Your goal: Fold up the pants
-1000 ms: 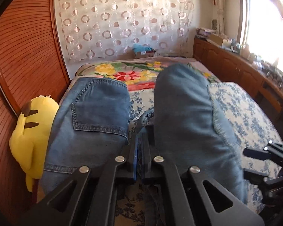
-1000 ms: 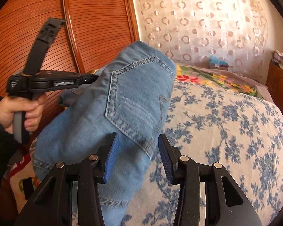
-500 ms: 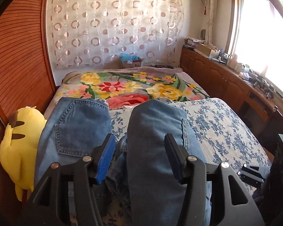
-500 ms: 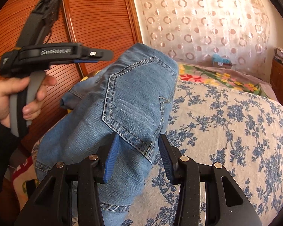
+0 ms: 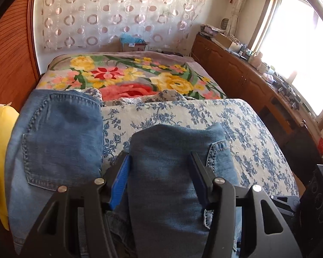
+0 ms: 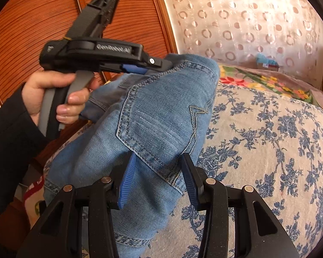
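Observation:
Blue jeans (image 5: 58,139) lie on the bed, seat side up, with one back pocket on the left and a second part (image 5: 172,150) humped up in the middle. My left gripper (image 5: 159,157) hovers over that middle part, open; denim shows between its blue pads, which do not press on it. In the right wrist view a hand (image 6: 60,92) holds the left gripper (image 6: 159,63) just above the top of the jeans (image 6: 161,118). My right gripper (image 6: 158,163) stands open astride a back pocket corner, its pads apart from the cloth.
A blue-flowered bedspread (image 5: 236,133) covers the near bed, with a bright floral blanket (image 5: 129,79) beyond it. A yellow plush toy (image 5: 0,139) sits at the left edge by the slatted wooden wall (image 6: 32,21). A wooden cabinet (image 5: 236,71) runs under the window.
My left gripper was shut on the denim, then opened and let it go. It has drawn back and tipped, so the jeans sit lower in its view. The right gripper has stayed put.

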Demonstrator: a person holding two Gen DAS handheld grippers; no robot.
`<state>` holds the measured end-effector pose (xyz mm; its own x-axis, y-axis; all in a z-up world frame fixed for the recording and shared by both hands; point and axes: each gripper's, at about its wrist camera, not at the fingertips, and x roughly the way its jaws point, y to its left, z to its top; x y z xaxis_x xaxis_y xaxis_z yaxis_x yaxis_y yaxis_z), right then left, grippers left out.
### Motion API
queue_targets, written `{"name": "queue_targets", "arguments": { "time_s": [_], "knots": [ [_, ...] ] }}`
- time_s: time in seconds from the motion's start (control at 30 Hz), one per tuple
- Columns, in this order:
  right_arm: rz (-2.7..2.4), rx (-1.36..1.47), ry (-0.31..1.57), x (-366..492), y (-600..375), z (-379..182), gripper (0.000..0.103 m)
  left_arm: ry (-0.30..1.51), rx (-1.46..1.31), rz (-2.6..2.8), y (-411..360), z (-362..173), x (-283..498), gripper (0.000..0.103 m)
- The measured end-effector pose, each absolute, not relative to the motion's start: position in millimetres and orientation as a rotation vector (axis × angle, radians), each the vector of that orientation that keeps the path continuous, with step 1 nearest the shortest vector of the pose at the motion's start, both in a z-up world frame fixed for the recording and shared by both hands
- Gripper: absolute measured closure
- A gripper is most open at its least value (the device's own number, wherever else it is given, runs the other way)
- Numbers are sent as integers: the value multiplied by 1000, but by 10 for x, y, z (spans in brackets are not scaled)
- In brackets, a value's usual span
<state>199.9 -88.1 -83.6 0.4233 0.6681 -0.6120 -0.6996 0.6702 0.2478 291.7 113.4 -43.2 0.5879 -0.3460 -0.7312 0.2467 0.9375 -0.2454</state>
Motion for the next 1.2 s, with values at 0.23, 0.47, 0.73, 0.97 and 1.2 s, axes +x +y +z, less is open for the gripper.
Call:
{"name": "queue_targets", "arguments": {
  "time_s": [0.23, 0.47, 0.73, 0.97, 1.2],
  "knots": [
    [874, -25, 760, 2064, -896, -881, 59, 881, -119, -379, 1077, -553, 2895, 90],
    [884, -43, 761, 2051, -871, -859, 59, 802, -47, -301, 1122, -327, 2600, 98],
    [879, -18, 717, 2113, -878, -616, 59, 812, 8, -181, 1415, -436, 2565, 97],
    [862, -109, 807, 2164, -587, -854, 58, 819, -5, -180, 1452, -646, 2536, 86],
    [869, -95, 837, 2208, -607, -970, 58, 747, -7, -141, 1451, -406, 2141, 77]
  ]
}}
